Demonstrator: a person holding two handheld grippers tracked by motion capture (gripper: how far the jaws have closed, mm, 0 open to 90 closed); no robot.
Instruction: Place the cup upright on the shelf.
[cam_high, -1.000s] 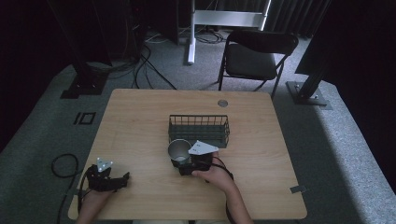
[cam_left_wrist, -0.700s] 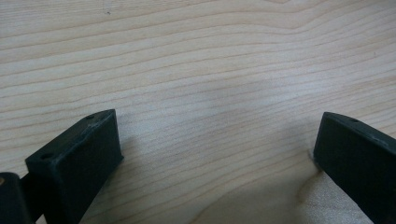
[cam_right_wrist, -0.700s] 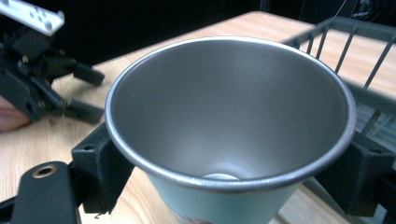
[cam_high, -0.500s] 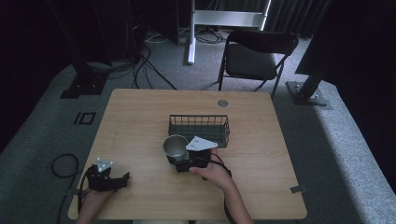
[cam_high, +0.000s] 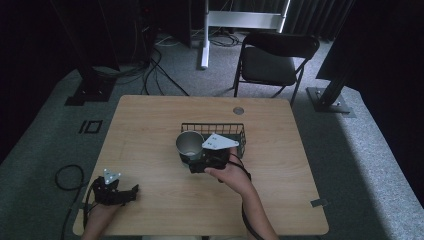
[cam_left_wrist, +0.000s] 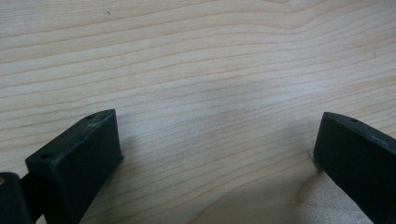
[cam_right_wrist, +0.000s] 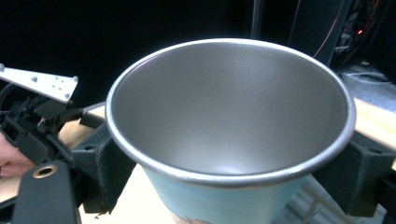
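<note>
- Surface (cam_high: 150, 130): light wood top, occupying the centre of the high view; grain runs across the whole left gripper view.
- Metal cup (cam_high: 189, 144): open-mouthed, silver inside, pale blue outer wall seen low in the right gripper view (cam_right_wrist: 229, 126). Sits at mid-frame in the high view, just left of the wire basket's left end. Whether its base touches the surface or hangs above it cannot be told.
- Right gripper (cam_high: 192, 161): held by the person's right hand (cam_high: 232, 172) just below centre in the high view, grey three-cornered plate on top. Jaws stand one on each side of the cup, below its rolled rim, pressed against the outer wall; the cup is clamped between them, mouth toward the camera in the right gripper view.
- Wire basket (cam_high: 240, 131): dark, rectangular, at centre-right of the surface, just above the right gripper.
- Left gripper (cam_high: 134, 191): lower left of the high view, near the surface's bottom edge, well apart from the cup. Jaws spread wide in the left gripper view (cam_left_wrist: 215, 154), bare wood between them.
- Round grommet (cam_high: 238, 110): upper part of the surface, above the basket.
- Folding chair (cam_high: 272, 62): black, on the floor beyond the surface's far edge, upper centre-right.
- Cables (cam_high: 150, 65): on the grey floor, upper left.
</note>
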